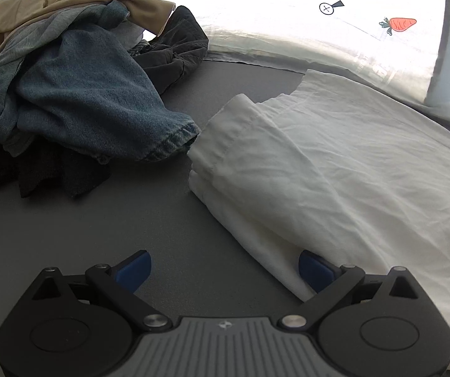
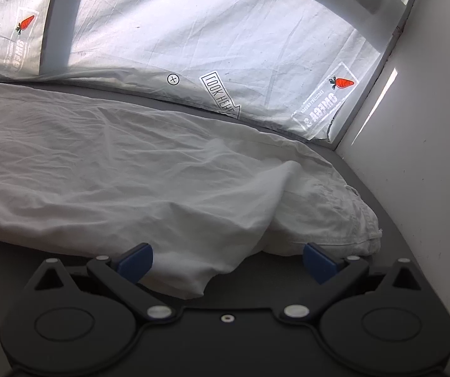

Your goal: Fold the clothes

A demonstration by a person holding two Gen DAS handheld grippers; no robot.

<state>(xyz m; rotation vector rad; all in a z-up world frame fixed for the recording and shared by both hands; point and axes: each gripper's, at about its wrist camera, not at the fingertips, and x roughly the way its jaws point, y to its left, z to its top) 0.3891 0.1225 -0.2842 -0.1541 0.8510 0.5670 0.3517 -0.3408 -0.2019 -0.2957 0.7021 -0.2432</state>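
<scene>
A white garment [image 1: 335, 169] lies spread on the dark grey table [image 1: 149, 220], with its folded hemmed end toward the clothes pile. My left gripper [image 1: 225, 271] is open just above the table at the garment's near edge; its right fingertip touches the cloth. In the right wrist view the same white garment [image 2: 136, 169] stretches across the table [image 2: 272, 267], with a seamed waistband end at the right. My right gripper [image 2: 228, 262] is open, and a loose corner of the cloth lies between its blue fingertips.
A heap of unfolded clothes sits at the left: blue denim [image 1: 77, 94], a tan garment [image 1: 67, 3], dark pieces [image 1: 177, 47]. A printed white sheet [image 2: 225, 37] covers the window behind the table. A white wall [image 2: 429, 125] borders the table's right edge.
</scene>
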